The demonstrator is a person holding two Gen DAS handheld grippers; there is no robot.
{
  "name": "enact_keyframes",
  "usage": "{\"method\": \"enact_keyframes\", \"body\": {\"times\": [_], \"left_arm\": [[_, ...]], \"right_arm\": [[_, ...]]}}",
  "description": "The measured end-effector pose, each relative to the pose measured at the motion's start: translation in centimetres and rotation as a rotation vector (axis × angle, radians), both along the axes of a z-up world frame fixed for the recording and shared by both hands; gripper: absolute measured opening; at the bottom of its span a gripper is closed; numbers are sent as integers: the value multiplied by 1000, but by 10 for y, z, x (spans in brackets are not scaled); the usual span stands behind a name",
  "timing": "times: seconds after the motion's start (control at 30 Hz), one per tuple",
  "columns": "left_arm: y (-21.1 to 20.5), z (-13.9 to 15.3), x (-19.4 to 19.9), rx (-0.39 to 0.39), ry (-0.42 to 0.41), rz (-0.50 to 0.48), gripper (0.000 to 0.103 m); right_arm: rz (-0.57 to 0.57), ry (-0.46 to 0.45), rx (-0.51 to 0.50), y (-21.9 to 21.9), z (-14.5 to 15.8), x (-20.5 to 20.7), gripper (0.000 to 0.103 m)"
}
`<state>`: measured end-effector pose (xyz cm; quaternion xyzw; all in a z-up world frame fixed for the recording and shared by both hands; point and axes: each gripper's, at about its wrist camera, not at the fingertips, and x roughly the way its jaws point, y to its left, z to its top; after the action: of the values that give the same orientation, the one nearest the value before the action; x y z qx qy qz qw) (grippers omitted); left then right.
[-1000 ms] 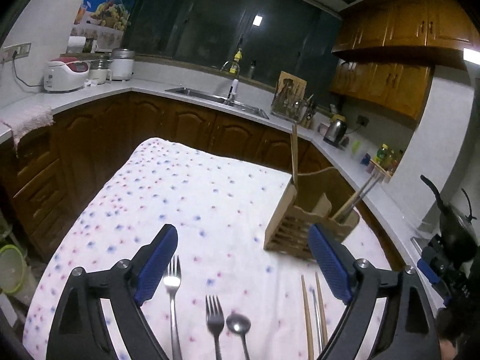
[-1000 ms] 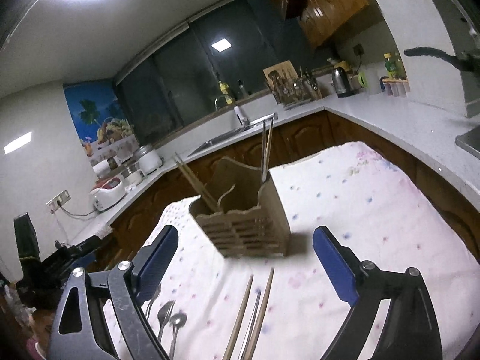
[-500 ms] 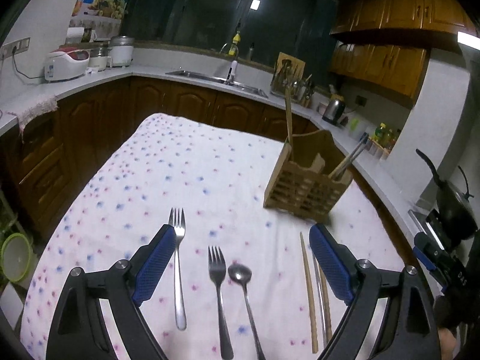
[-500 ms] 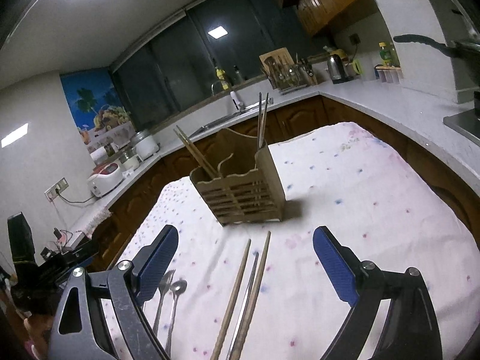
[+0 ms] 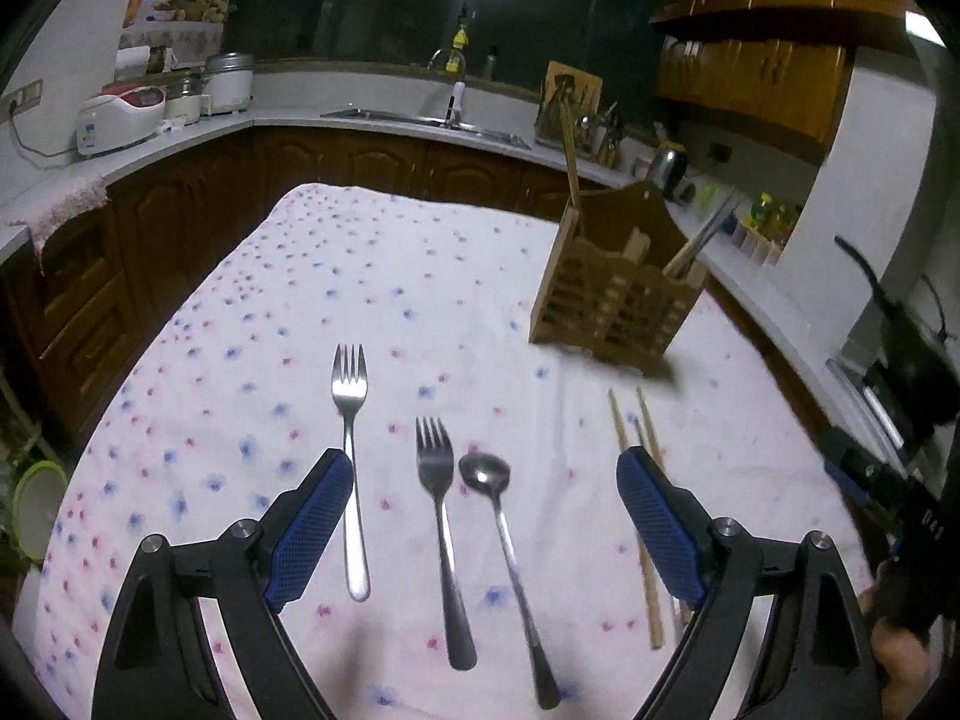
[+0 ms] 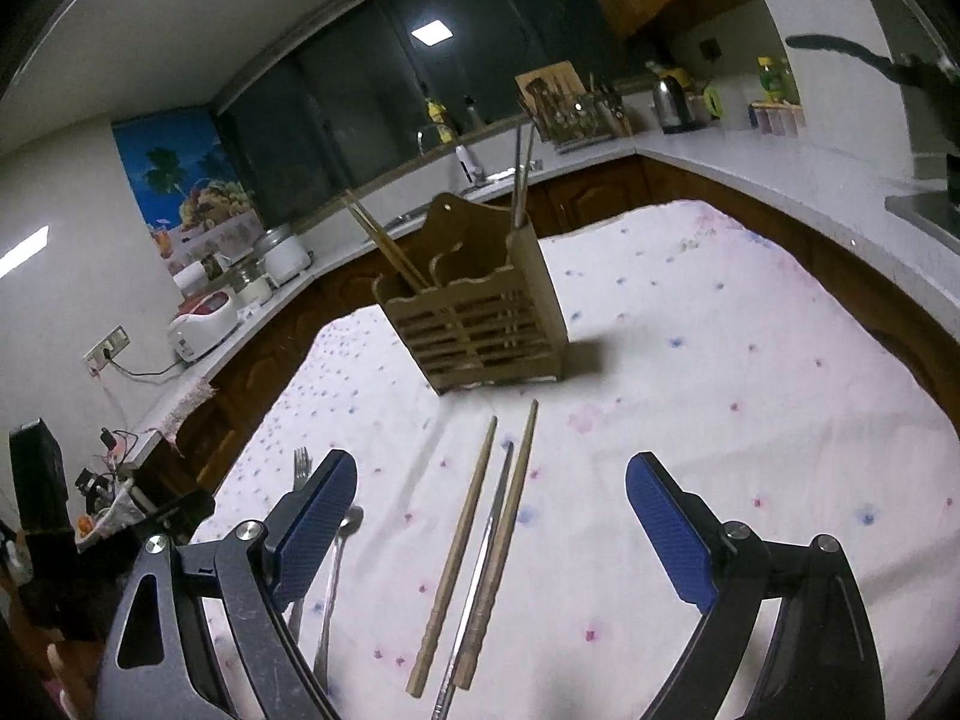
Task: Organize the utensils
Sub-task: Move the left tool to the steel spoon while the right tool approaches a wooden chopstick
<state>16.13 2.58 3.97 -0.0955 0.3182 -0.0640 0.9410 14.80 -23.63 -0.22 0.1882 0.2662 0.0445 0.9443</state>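
Both tongs gape wide, nothing held. Left gripper (image 5: 483,516) hovers over two forks (image 5: 350,456) (image 5: 443,528) and a spoon (image 5: 504,564) near the tablecloth's (image 5: 360,276) near edge. Right gripper (image 6: 491,516) hovers over two wooden chopsticks (image 6: 456,552) flanking a metal one (image 6: 480,564). Wooden utensil holder (image 6: 480,324) stands mid-table, chopsticks inside.

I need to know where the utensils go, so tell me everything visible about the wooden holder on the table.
The wooden holder stands upright on the floral tablecloth, beyond the loose chopsticks. It looks like light wood with a slatted front, scalloped rim, a taller back panel with a hole, and inner dividers. Wooden chopsticks lean out of one end; metal chopsticks stand at the other. Neither gripper touches it.
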Motion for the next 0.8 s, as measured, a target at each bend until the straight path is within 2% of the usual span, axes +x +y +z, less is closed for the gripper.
{"method": "enact_keyframes", "body": {"times": [0.27,0.4,0.43,0.53,0.6,0.7,0.8], "left_arm": [[-14,-13,10,43,45,-31,87],[-21,-22,19,54,84,-57,78],[-23,-25,24,53,94,-60,73],[-24,-32,33,29,132,-90,61],[-24,-36,40,25,153,-100,57],[-24,-41,50,11,176,-121,47],[-27,-47,61,15,201,-137,39]], "right_arm": [[-13,56,-39,3,-11,6,93],[-7,81,-62,4,-15,14,92],[0,89,-63,4,-16,16,91],[17,114,-72,6,-20,23,76],[34,144,-69,7,-25,31,57],[50,188,-66,9,-34,43,40],[67,219,-63,12,-41,55,36]]}}
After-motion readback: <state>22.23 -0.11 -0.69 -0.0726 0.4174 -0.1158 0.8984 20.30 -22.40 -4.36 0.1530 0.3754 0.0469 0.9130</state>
